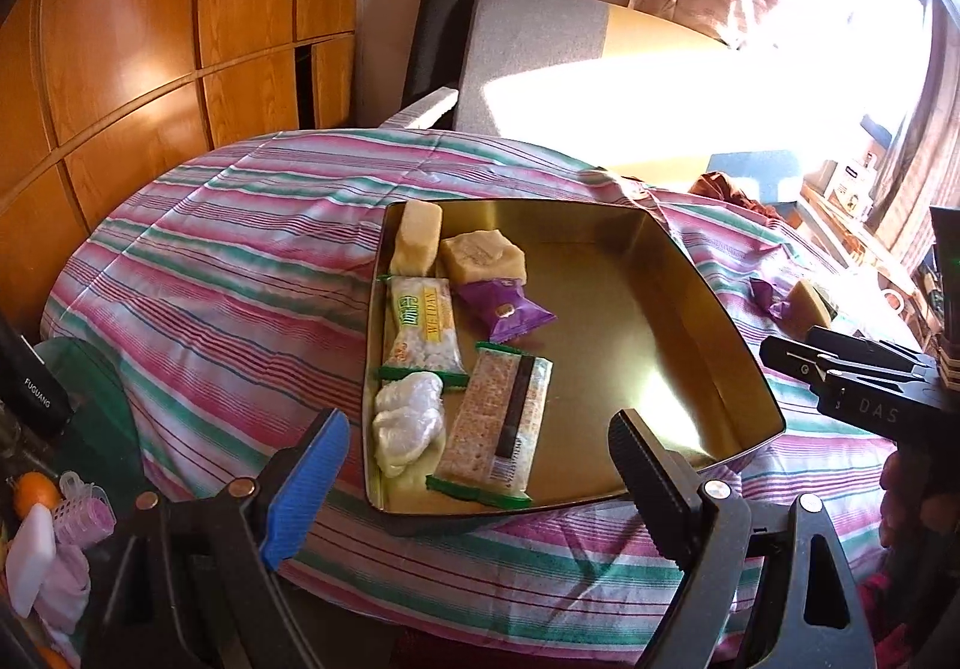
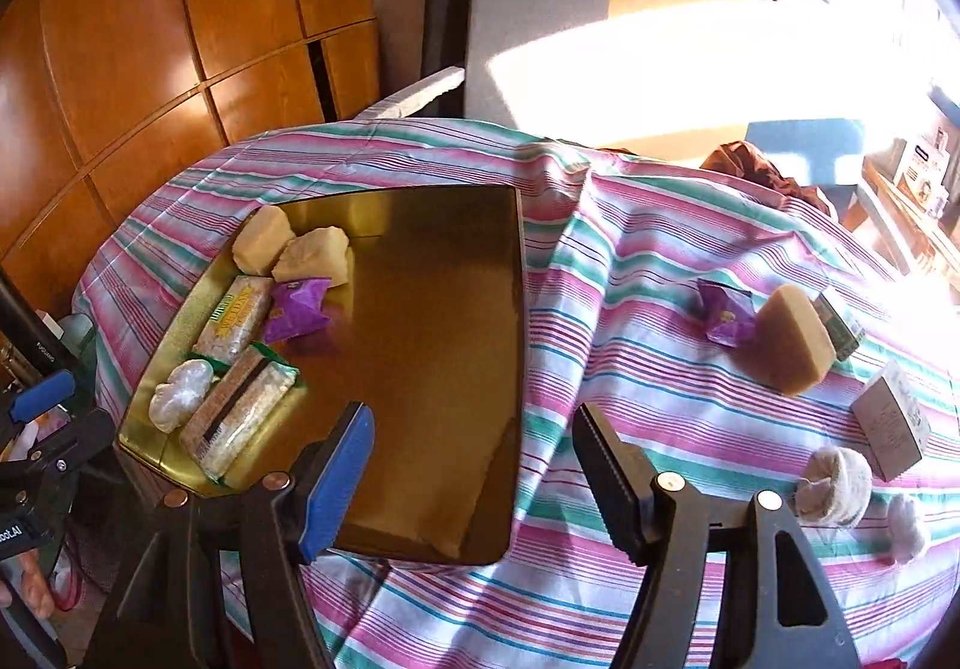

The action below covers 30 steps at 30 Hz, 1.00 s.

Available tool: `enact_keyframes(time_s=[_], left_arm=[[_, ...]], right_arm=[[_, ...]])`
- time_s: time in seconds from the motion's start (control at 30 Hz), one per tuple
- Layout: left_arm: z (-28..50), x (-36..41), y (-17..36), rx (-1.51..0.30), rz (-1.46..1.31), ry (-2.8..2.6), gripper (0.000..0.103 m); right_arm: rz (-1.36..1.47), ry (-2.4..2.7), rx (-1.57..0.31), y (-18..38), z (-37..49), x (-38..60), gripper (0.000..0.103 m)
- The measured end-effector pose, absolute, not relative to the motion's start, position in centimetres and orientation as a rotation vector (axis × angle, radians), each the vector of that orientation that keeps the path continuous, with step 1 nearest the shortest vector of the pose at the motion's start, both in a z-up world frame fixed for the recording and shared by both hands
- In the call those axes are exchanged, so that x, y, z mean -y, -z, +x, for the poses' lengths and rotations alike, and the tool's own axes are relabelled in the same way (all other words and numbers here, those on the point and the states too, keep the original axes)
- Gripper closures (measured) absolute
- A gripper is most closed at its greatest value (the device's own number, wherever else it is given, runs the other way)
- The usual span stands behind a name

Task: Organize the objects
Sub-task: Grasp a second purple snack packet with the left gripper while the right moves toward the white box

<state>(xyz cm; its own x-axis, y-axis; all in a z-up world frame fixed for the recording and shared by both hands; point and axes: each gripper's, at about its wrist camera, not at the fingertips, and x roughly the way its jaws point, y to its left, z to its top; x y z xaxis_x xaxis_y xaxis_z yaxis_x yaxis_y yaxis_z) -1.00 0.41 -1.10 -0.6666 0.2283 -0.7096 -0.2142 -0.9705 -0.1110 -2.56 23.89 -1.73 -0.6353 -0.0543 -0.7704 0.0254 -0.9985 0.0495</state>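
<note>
Gold tin (image 2: 420, 261) on the striped cloth (image 2: 630, 369): its left half is taken by wrapped snacks (image 2: 240, 411) and pale blocks (image 2: 288, 249) lying close together; its right half is bare floor, open from above and bounded by a low wall. Between the tin and the loose items at right, a band of rumpled cloth lies free. At right, a purple packet (image 2: 726, 312), a tan block (image 2: 795, 339), a small box (image 2: 894, 420) and a knotted bundle (image 2: 837, 486) lie near one another with narrow gaps. In the left wrist view, cloth left of the tin is bare; clutter (image 1: 54, 525) crowds the near-left edge.
</note>
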Motion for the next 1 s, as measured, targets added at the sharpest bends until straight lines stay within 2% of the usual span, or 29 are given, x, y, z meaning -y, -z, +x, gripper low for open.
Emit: enact_keyframes(time_s=[0.27, 0.57, 0.73, 1.0], left_arm=[[-1.0, -4.5, 1.0, -0.057, -1.114, -2.577, 0.014], [-0.5, -10.1, 0.9, -0.168, -1.083, -2.450, 0.014], [0.1, -13.0, 0.8, -0.222, -1.060, -2.382, 0.014], [-0.3, -17.5, 0.7, -0.263, -1.066, -2.288, 0.014]], right_arm=[[1.422, 2.919, 0.224, 2.7, -0.4, -31.8, 0.033], [1.513, 3.052, 0.562, 2.6, 3.2, -43.4, 0.033], [1.515, 3.156, 0.693, 1.7, 4.8, -49.3, 0.029], [1.483, 3.276, 0.859, 1.4, 5.0, -56.2, 0.029]])
